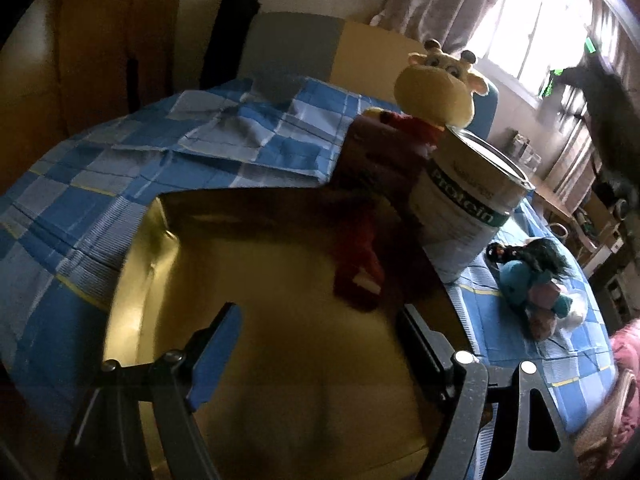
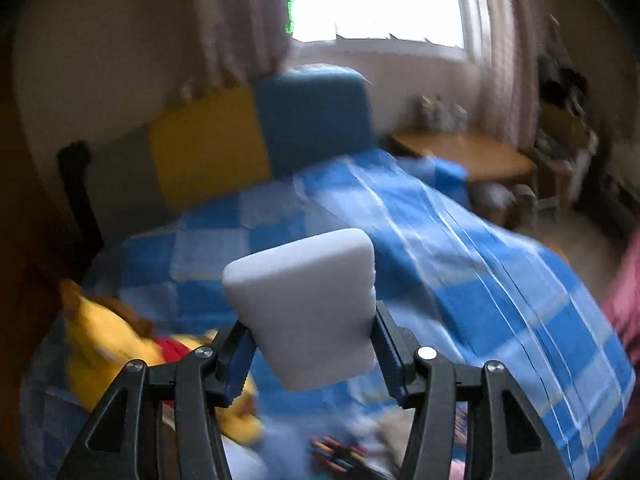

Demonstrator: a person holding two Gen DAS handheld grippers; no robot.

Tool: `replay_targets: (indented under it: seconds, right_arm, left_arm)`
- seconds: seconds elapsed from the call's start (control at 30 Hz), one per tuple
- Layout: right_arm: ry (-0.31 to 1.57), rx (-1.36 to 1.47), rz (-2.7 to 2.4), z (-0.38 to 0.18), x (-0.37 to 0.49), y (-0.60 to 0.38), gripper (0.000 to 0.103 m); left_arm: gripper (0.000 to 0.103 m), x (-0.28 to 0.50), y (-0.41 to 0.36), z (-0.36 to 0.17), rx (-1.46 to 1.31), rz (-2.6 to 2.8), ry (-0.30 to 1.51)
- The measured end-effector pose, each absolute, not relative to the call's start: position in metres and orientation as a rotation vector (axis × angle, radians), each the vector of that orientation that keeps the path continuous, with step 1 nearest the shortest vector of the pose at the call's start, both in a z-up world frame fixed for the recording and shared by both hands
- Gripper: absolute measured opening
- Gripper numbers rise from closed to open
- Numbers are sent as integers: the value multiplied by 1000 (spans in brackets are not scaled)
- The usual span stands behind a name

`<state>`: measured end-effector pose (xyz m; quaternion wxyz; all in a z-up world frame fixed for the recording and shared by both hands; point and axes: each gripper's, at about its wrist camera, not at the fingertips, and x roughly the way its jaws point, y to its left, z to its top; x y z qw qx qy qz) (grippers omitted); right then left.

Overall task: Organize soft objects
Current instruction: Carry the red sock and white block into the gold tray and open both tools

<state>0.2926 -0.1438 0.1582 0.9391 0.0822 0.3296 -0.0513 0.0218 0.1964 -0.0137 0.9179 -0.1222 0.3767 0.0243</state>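
In the left wrist view my left gripper (image 1: 320, 344) is open and empty over a gold-lined cardboard box (image 1: 168, 264) on the bed. A yellow giraffe plush (image 1: 436, 84) in red clothes hangs over the box's far right rim. A blue plush and a dark-haired doll (image 1: 532, 276) lie on the blanket to the right. In the right wrist view my right gripper (image 2: 310, 344) is shut on a white foam sponge block (image 2: 308, 308), held above the bed. A yellow bear plush (image 2: 104, 344) with a red shirt lies at lower left.
A protein tin (image 1: 468, 200) stands against the box's right side. The blue checked blanket (image 2: 460, 280) covers the bed. Yellow and blue cushions (image 2: 316, 120) lean at the headboard. A wooden side table (image 2: 472, 156) stands under the window. Pink fabric (image 1: 628, 352) lies at far right.
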Motion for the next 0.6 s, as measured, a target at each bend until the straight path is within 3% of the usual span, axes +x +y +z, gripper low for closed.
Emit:
replay_targets:
  seconds: [0.17,0.27,0.6]
  right_arm:
    - [560,95,141,212,302,-34,55]
    - [551,-24,352,217,275,33,55]
    - [959,-286,696,88,162,118,55]
  left_arm:
    - [80,18,211,-11,-257,123,777]
    - [80,14,225,-9,-288,190,767]
    - [80,-1,245,-7,-291,298,740]
